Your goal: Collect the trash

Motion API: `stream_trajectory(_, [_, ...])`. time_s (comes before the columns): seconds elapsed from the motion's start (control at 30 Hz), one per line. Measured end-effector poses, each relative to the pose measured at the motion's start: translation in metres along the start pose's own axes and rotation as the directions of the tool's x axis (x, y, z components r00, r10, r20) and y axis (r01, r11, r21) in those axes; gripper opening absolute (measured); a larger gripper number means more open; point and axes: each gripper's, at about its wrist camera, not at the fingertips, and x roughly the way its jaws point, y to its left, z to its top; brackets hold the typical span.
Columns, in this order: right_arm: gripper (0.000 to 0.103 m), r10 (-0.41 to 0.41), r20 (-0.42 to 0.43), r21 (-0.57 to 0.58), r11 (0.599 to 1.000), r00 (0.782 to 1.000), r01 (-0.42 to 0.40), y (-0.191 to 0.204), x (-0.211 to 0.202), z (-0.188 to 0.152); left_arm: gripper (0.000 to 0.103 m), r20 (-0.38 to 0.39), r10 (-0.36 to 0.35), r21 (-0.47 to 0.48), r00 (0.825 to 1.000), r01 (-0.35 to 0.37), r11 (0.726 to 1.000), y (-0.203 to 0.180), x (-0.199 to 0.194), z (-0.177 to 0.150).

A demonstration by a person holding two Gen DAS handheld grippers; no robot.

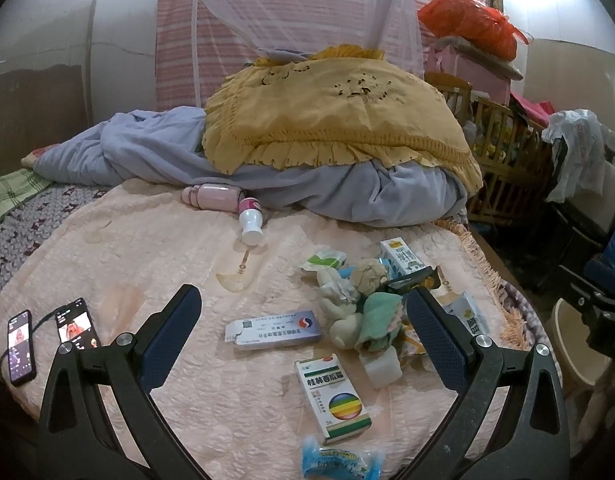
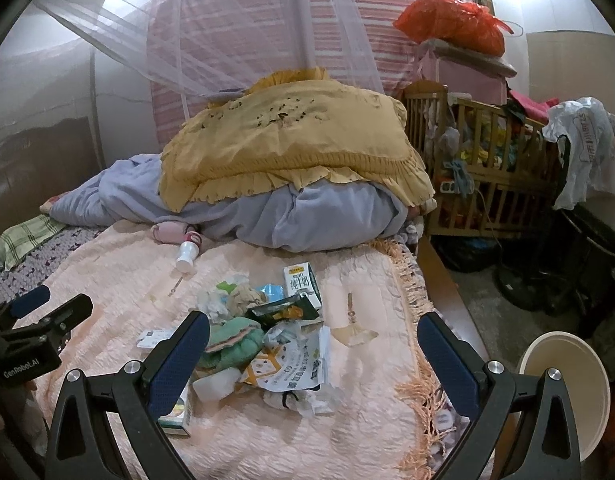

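Note:
Trash lies on a pink bedspread (image 1: 155, 248): a flat blue-and-white medicine box (image 1: 273, 330), an upright-printed white-green medicine box (image 1: 333, 396), a blue wrapper (image 1: 339, 462), a milk carton (image 1: 401, 256), crumpled tissues and green cloth (image 1: 363, 312). My left gripper (image 1: 303, 320) is open above the boxes, holding nothing. In the right wrist view the pile shows as crumpled printed paper (image 2: 295, 364), the green cloth (image 2: 231, 344) and the milk carton (image 2: 301, 284). My right gripper (image 2: 313, 344) is open over the pile, empty. The left gripper (image 2: 35, 320) shows at the left edge.
A white bottle (image 1: 251, 220) and a pink bottle (image 1: 211, 196) lie by the grey quilt (image 1: 307, 192) under a yellow pillow (image 1: 331, 116). Two phones (image 1: 47, 336) lie at left. A cream bin (image 2: 567, 392) stands beside the bed; a wooden crib (image 2: 487, 176) stands beyond.

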Motion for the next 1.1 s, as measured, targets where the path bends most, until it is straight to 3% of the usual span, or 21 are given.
stream_trajectory(1.1, [0.103, 0.023, 0.046, 0.012, 1.0, 0.999, -0.024, 0.008, -0.009, 0.003, 0.102, 0.047, 0.014, 0.022, 0.999, -0.015, 1.0, -0.001, -0.003, -0.001])
